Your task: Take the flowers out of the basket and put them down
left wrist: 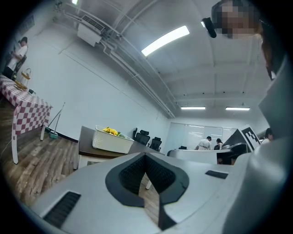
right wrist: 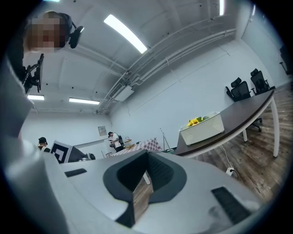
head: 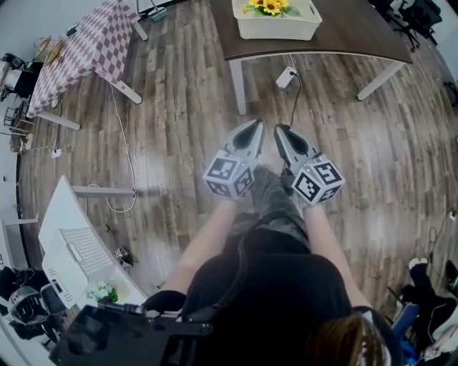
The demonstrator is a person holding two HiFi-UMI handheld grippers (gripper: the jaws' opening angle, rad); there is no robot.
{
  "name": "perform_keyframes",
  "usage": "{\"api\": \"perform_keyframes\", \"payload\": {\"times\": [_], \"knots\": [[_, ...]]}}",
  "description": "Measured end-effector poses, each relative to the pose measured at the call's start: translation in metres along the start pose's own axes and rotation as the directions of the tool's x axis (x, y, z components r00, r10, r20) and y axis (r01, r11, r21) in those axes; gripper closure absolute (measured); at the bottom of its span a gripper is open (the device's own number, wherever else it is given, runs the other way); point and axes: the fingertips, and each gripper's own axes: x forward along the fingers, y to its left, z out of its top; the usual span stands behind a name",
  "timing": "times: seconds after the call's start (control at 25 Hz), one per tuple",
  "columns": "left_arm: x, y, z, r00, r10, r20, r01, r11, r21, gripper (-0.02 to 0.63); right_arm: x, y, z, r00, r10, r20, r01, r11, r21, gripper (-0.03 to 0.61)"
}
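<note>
- The left gripper (head: pixel 252 129) and right gripper (head: pixel 282 131) ride side by side and level. Both are clenched on nothing, and each gripper view shows only floor in the notch behind the closed pads.
- The flowers (head: pixel 270 6) sit in the white basket (head: pixel 275 27) on the dark table (head: pixel 343 39). They are at 12 o'clock from the grippers and well apart from them.
- The step in hand looks like the approach, since nothing has been lifted yet.
- Head straight for 12 o'clock to the table's near edge. Mind the plug (head: pixel 286 77) and its cable hanging below that edge.
- Release the jaws before crossing the basket's rim, because closed tips would only shove the blooms aside.
- Tilt down from above and take the stems below the heads, not the petals. The basket wall hides the stems, so find them on arrival.
- The basket looks light and may ride up with the flowers. The other gripper could hold its rim down.
- Lift clear of the rim, then lay the flowers on the bare wood at 3 o'clock of the basket.
</note>
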Motion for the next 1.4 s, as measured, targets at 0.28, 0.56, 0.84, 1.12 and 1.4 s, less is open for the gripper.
{"api": "perform_keyframes", "payload": {"times": [0.28,0.56,0.84,1.12,1.4], "knots": [[0.036,0.024,0.002,1.0,0.015,-0.018,-0.016,1.0,-0.012,0.614,0.028,-0.031,0.008,1.0,0.01,-0.003,-0.01,0.999,0.038,0.575],[0.099,0.045,0.007,0.999,0.015,-0.034,-0.016,1.0,-0.014,0.614,0.061,-0.083,0.029,1.0,0.009,-0.013,-0.009,0.999,0.042,0.575],[0.15,0.07,0.018,0.999,0.04,-0.026,-0.041,0.999,-0.023,0.614,0.102,-0.123,0.05,0.998,0.044,-0.04,-0.043,0.998,0.039,0.575],[0.196,0.091,0.015,0.997,0.069,-0.033,-0.071,0.997,-0.038,0.614,0.127,-0.166,0.054,0.996,0.06,-0.064,-0.056,0.996,0.062,0.575],[0.238,0.091,0.021,0.997,0.071,-0.015,-0.071,0.997,-0.033,0.614,0.136,-0.206,0.073,0.996,0.067,-0.065,-0.063,0.996,0.058,0.575]]}}
